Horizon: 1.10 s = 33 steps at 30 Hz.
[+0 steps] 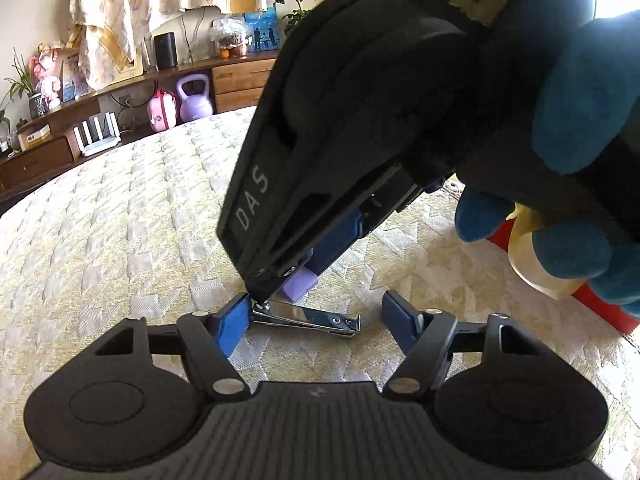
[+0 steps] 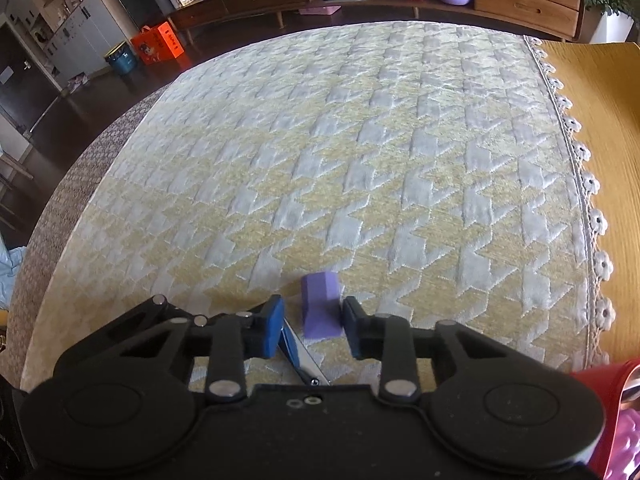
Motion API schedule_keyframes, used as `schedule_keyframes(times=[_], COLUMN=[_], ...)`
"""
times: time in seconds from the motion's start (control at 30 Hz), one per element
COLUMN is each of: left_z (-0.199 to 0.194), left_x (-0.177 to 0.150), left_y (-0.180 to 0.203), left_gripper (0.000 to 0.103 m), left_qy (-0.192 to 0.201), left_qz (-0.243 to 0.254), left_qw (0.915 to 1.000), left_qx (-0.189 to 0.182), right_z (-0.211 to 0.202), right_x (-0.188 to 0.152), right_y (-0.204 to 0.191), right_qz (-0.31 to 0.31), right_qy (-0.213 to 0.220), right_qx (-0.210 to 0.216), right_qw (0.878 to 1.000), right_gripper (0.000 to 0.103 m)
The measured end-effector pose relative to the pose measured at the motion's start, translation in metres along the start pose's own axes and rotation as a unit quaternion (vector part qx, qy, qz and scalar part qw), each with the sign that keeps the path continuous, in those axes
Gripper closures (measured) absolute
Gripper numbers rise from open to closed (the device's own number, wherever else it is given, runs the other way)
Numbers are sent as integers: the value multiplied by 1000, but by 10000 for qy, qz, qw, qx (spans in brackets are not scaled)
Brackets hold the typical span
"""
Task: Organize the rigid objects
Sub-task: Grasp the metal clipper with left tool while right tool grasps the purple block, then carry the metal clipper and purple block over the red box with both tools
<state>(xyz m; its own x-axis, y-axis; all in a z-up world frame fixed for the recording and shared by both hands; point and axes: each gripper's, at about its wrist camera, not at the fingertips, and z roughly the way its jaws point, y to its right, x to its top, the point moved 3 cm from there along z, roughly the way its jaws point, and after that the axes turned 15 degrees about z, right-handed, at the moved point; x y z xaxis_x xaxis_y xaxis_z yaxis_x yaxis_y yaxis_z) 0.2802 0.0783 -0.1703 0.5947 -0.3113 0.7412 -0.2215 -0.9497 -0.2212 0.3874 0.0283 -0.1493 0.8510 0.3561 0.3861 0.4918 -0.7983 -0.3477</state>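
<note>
A small purple block (image 2: 320, 308) rests on the patterned cloth between the fingers of my right gripper (image 2: 314, 328). The right finger (image 2: 352, 330) is against the block and the left pad (image 2: 274, 330) stands a little off it, so this gripper is open. A metal nail clipper (image 1: 308, 318) lies flat between the wide-apart blue pads of my open left gripper (image 1: 316, 322). The right gripper's tip comes down onto the clipper's left end, with the purple block (image 1: 298, 286) just behind it. The clipper (image 2: 300, 354) also shows under the right gripper's left finger.
A blue-gloved hand (image 1: 580, 100) holds the right gripper. A roll of clear tape (image 1: 532, 264) sits in a red container (image 1: 604, 304) at the right. The cloth (image 2: 360, 140) ends in a lace edge, with bare wooden tabletop (image 2: 600, 120) beyond. Shelves stand past the far edge.
</note>
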Motion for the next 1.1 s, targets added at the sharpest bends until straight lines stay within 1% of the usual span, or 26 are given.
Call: schedule_keyframes(times=[0.07,0.1,0.13,0.23,0.37,0.47,0.53,0.77,0.93,1.1], left_z=[0,-1,-1,-1,-4,-7,-7,-23,-43,-67], left_x=[1,1,2,3,5,6,6,4,6,10], left_y=[2,3,3,5,8,10,6,18,20,24], left_gripper=[39,44,46,46,46,46,46,46,46,46], left_qy=[7,12,19,-9,-45,-77,-99,-176,-167,-122], left_qz=[54,67,86,127,77,35,16,23,-73,-119], left_qw=[10000,10000,10000,9999,9999,9999,9999,9998,9998,9998], left_qx=[20,19,12,62,81,86,71,22,-75,-145], right_z=[0,0,-1,-3,-10,-19,-29,-64,-97,-131], right_x=[-1,-2,-2,-4,-9,-12,-15,-35,-53,-72], right_y=[1,1,2,8,17,28,35,49,58,63], right_qz=[-8,0,28,115,177,291,367,514,541,581], right_qy=[52,73,97,133,224,273,315,430,565,780], right_qx=[-62,-98,-112,-103,-166,-136,-87,62,122,88], right_qw=[10000,9999,9999,9998,9995,9991,9988,9977,9969,9952], right_gripper=[82,82,82,82,83,83,83,83,83,83])
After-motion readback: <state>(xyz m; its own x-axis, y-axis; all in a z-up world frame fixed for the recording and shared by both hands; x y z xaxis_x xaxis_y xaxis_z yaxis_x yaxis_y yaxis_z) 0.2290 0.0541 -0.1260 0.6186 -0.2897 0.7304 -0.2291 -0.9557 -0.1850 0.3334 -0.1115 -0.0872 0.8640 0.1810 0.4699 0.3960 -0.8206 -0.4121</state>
